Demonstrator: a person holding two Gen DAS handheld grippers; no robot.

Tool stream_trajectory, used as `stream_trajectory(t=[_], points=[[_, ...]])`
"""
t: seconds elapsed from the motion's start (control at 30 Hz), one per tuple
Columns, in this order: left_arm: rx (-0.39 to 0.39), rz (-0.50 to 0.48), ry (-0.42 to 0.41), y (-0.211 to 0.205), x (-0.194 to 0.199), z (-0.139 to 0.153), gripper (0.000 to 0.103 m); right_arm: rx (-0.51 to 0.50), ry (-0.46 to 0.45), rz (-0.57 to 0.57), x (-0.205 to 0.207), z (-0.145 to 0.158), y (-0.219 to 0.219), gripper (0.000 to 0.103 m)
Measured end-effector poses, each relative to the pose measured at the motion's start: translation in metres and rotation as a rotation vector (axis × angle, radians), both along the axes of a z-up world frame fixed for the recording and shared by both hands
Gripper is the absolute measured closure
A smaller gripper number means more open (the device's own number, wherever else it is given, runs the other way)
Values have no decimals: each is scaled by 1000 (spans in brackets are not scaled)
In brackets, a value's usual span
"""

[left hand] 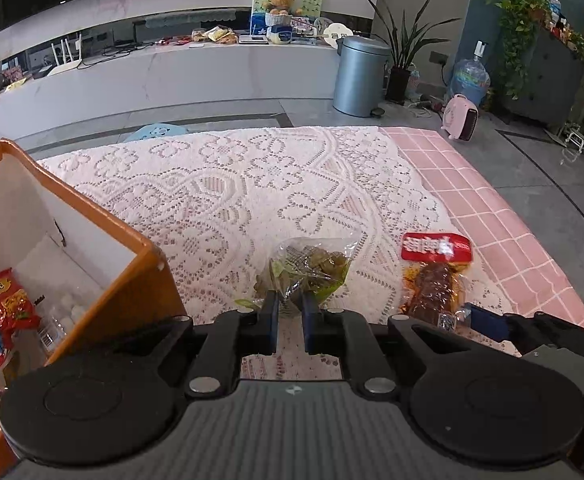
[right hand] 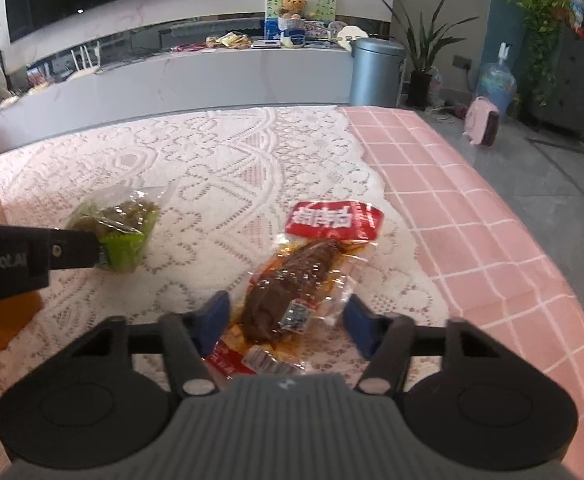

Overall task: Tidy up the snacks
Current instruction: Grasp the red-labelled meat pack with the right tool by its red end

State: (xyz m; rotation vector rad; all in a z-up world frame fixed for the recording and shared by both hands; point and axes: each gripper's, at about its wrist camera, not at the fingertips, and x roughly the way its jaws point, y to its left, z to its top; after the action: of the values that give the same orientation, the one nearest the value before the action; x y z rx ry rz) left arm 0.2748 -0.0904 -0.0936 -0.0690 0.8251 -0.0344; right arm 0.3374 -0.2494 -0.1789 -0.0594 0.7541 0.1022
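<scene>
The right tongs [right hand: 286, 322] are spread wide around a meat packet [right hand: 292, 280] laid on the table [right hand: 220, 168]; a green packet [right hand: 118, 230] is seen left-forward.

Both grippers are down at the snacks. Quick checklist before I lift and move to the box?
1. Left gripper closed on green pack: ok.
2. Right gripper straddling meat pack: ok.
3. Right grip made: not ok, jaws wide open.
4. Grippers apart from each other: ok.
5. Orange box open, within view at left: ok.
6. Room left in box: cannot tell.
</scene>
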Motion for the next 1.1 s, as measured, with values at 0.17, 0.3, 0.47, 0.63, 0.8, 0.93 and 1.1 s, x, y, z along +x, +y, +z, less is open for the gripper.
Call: stream_trajectory(t=[0.17, 0.3, 0.47, 0.63, 0.8, 0.93, 1.1], points=[[-9, 3, 1, -2, -7, 5, 91, 28, 2, 12, -6, 4, -3, 62], [-11, 2, -6, -3, -14, 10, 92, 33, -3, 31, -16, 11, -2, 70], [-25, 1, -7, 1, -28, 16, 93, 73, -8, 40, -34, 26, -6, 87], [-43, 3, -13, 5, -42, 24, 94, 127, 6, 13, -56, 38, -13, 93], [-62, -9, -31, 9, -59, 35, 103, 185, 1, -15, -85, 51, -14, 94], [-102, -18, -28, 14, -73, 41, 103, 218, -14, -35, -108, 67, -15, 95], [-105, -46, -62, 20, -95, 52, 103, 226, 8, -39, -130, 86, -14, 95]])
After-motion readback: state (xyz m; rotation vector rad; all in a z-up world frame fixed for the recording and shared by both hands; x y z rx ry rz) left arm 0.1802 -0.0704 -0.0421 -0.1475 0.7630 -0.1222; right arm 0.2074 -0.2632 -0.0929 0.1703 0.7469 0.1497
